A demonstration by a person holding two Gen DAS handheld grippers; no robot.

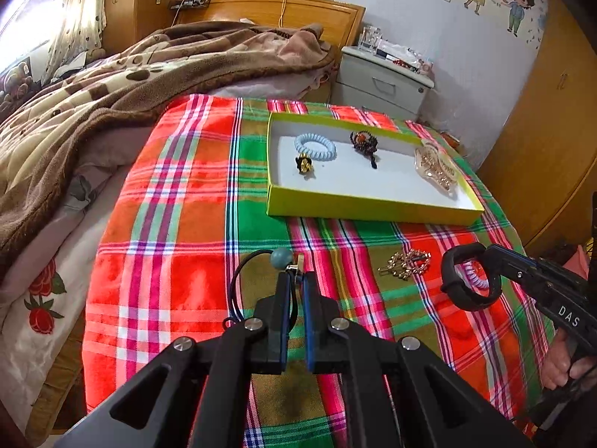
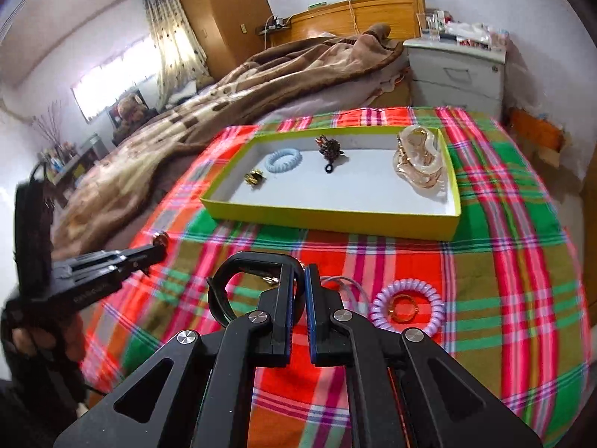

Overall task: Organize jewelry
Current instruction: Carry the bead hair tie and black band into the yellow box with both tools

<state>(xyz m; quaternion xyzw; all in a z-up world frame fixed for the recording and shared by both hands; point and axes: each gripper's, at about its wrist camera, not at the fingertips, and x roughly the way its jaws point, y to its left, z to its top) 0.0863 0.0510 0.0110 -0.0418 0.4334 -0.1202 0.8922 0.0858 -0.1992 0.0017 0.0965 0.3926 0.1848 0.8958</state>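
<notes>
A yellow-green tray (image 1: 373, 211) (image 2: 328, 220) lies on the plaid cloth and holds a light blue coil hair tie (image 1: 315, 145) (image 2: 283, 159), a black-gold clip (image 1: 304, 165), a dark beaded piece (image 1: 363, 142) (image 2: 328, 147) and a clear claw clip (image 1: 434, 166) (image 2: 419, 160). My left gripper (image 1: 296, 280) is shut on a black cord necklace with a teal bead (image 1: 280, 257), above the cloth. My right gripper (image 2: 298, 276) (image 1: 481, 252) is shut on a black band (image 2: 220, 298) (image 1: 468, 280). A purple coil hair tie (image 2: 408, 306) with a gold ring (image 2: 401, 304) inside and a gold chain (image 1: 406, 263) lie on the cloth.
The plaid cloth (image 1: 179, 194) covers the foot of a bed with a brown blanket (image 1: 112, 86) at the left. A white nightstand (image 1: 384, 78) stands behind, with a wooden wardrobe (image 1: 541, 130) on the right.
</notes>
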